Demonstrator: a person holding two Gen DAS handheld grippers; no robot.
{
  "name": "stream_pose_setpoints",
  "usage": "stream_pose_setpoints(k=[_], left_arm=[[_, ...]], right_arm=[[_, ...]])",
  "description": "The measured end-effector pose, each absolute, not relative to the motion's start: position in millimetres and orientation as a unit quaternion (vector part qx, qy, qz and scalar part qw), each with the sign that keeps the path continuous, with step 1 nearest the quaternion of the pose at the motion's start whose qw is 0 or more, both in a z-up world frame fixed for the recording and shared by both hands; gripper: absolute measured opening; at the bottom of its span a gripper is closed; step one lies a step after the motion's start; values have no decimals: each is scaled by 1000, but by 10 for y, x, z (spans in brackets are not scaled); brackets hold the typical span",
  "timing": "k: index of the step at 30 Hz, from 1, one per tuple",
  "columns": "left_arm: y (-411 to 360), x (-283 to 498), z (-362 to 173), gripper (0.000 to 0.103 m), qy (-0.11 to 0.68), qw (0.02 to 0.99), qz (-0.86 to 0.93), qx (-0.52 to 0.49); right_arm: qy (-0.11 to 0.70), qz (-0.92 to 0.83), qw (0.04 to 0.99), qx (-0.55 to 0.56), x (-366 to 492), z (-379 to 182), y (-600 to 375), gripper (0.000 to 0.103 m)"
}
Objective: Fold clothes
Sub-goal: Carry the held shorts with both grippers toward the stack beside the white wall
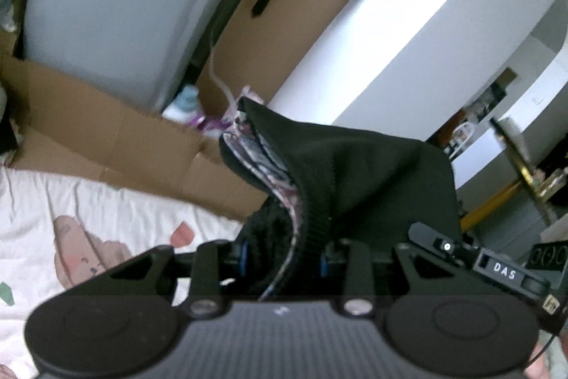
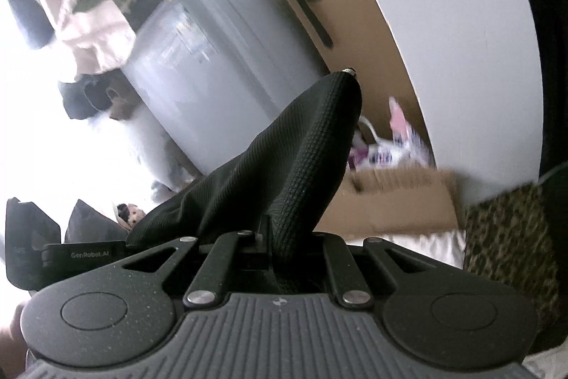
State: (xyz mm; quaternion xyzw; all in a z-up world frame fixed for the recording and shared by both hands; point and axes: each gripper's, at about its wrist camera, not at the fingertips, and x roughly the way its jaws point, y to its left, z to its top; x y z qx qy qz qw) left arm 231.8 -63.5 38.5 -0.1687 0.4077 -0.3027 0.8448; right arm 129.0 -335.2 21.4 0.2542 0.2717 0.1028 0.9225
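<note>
Black textured knit garment with a patterned lining (image 1: 355,166) hangs bunched at centre frame above the white printed bedsheet (image 1: 106,219) — left hand-held gripper (image 1: 284,261) and right hand-held gripper (image 2: 280,244) each pinching its fabric. No fold shows yet; folding seems barely begun.

home bedroom | cartoon bedsheet (image 1: 88,219) | cardboard boxes (image 1: 106,130) | hung clothes (image 2: 88,6)

— How does the left gripper (image 1: 284,260) stand?
— Tilted downward, jaws part closed, pinching a thick bunch of black garment (image 1: 355,173).
— The right gripper (image 2: 280,247)?
— Nearly shut on thinner cloth (its fingertips are hidden).
</note>
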Motion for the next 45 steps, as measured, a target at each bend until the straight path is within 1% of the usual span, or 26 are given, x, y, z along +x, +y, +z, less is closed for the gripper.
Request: stream_pose_setpoints(k=[3,7,16,22,29,37,45], left_arm=[[-675,2237,629,36,391,849,-310,-176],[-726,2105,812,36,380,850,-314,-188],[-874,1845,1051,36,362,848,-319,-221],[-1087,1735,1109,36,360,841,-336,-226],[-1347,1657,1002,36,369,826,-364,-224],[-1638,1579,712,36,370,818,-394,-197],[-1839,1504,552,36,363,811,-428,-165]], right_arm=[[252,102,932,241,1227,560,-3402,7],[236,99,941,220,1150,937,-3450,7],[229,93,950,191,960,1548,-3596,7],[227,74,953,187,816,1795,-3846,7],[225,54,955,184,593,1786,-4107,7],[232,35,957,172,374,1483,-4393,7],[217,8,961,172,194,1183,-4527,7]])
